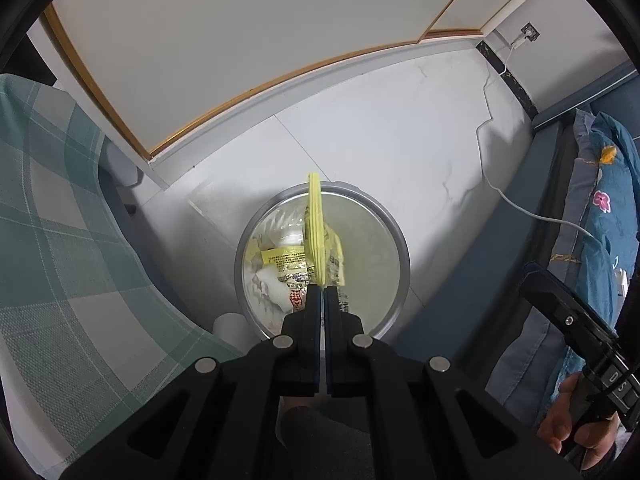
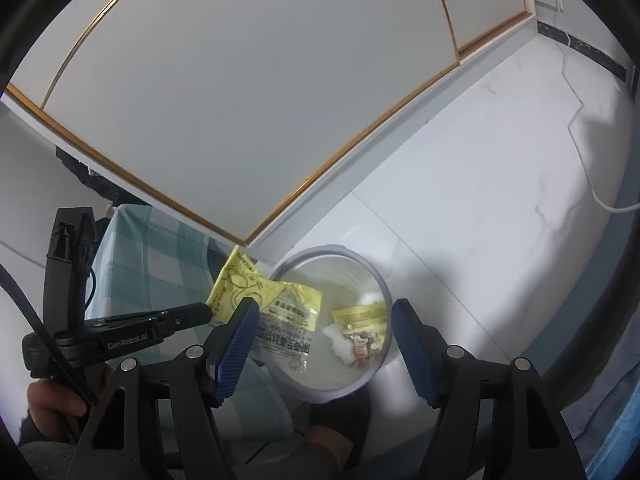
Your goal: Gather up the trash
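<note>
My left gripper is shut on a yellow snack wrapper and holds it edge-on over the round grey trash bin. In the right wrist view the same wrapper hangs from the left gripper just above the bin's near rim. Inside the bin lie another yellow wrapper and white crumpled paper. My right gripper is open and empty, above and in front of the bin.
The bin stands on a white tiled floor. A table with a green checked cloth is at the left. A bed with blue floral bedding is at the right. A white cable runs across the floor. A white sliding door is behind.
</note>
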A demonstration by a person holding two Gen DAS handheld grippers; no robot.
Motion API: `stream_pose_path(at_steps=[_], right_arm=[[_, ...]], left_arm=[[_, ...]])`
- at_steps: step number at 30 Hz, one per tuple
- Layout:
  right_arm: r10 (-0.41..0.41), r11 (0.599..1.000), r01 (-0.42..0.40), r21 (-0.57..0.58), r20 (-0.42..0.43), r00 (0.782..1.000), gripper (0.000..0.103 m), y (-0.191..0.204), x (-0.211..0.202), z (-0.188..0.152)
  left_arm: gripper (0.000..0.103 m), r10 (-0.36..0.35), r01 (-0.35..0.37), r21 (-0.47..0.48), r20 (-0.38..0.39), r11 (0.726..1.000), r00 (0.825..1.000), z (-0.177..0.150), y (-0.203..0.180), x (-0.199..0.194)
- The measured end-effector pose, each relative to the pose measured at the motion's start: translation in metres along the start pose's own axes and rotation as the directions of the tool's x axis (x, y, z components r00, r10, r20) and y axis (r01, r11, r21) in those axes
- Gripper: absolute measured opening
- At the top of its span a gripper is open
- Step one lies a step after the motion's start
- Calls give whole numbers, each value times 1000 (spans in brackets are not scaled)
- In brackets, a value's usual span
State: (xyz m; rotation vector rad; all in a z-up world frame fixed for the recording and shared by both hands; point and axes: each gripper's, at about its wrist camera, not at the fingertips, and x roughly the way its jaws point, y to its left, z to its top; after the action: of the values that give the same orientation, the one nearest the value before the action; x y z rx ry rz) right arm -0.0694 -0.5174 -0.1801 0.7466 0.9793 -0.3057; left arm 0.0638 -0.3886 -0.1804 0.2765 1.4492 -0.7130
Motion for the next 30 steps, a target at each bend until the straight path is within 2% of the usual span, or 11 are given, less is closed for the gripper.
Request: stream_pose_path(at_steps=[4,5,7,9,11,17,22,28,30], right_arm=[[2,1000,-2,1,6,1000,69,3,-3,1],[2,1000,-2,-1,8,1000,69,4,-4,1],[4,1000,-4,-7,13,1000,69,4,-5,1],[5,1000,-5,-10,17,1000,69,6,-7,1],[5,1000,-5,-12,20,1000,69,6,-9,0],[10,1000,-9,-12,35,999,71,9,-20,1],[19,1000,-18,-23,55,998,78,20,-32,1],[33,999,-29,-45,71,997,87,33,-45,-1],[48,997,-44,-57,71,996,88,37,-48,-2]], left_arm=[[0,12,-13,-13,-3,1000,1000,-2,3,-3],[3,8,-8,-19,-3,1000,1000,-2,3,-4],[19,12,-12,-28,3,1000,1000,-4,4,-6],[45,17,-16,-33,22,999,1000,-6,5,-10],[51,24,-22,-37,50,999,998,-7,5,-16],[52,23,-16,-48,137,999,990,-12,9,-33],[52,24,-12,-50,242,999,970,-15,10,-56],[55,81,-64,-64,322,996,943,-21,11,-76],[55,99,-81,-67,328,994,940,-23,12,-79]])
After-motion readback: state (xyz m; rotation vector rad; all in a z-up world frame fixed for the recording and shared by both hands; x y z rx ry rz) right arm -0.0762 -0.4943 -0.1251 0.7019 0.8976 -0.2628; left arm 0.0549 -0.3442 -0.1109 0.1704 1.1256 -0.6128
